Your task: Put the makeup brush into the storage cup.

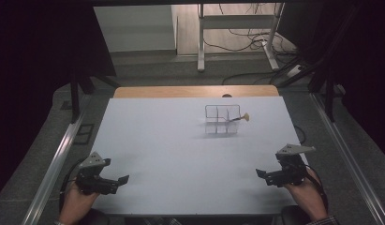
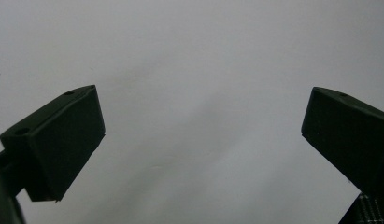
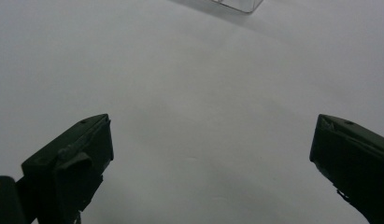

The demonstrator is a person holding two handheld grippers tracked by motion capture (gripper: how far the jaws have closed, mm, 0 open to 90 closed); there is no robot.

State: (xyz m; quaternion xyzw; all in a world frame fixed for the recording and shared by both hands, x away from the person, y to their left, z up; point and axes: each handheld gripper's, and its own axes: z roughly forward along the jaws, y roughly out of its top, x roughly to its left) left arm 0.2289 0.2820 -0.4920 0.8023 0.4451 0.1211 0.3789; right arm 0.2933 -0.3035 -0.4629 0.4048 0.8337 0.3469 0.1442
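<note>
So we start far from the work, both pairs of jaws wide apart and empty above the pale grey counter (image 1: 148,140).
Reaching the clear four-cell plastic organiser (image 1: 221,119) mid-counter, our left gripper (image 1: 123,179) or right gripper (image 1: 260,173) could tip it, spilling the small tan-tipped brush (image 1: 241,117) leaning in its right cell.

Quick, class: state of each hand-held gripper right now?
Left hand-held gripper: open, holding nothing, over the bare white table.
Right hand-held gripper: open, holding nothing.

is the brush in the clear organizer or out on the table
In. The brush leans in a right-hand compartment of the clear organizer, its pale bristle end poking out over the right wall.
</note>
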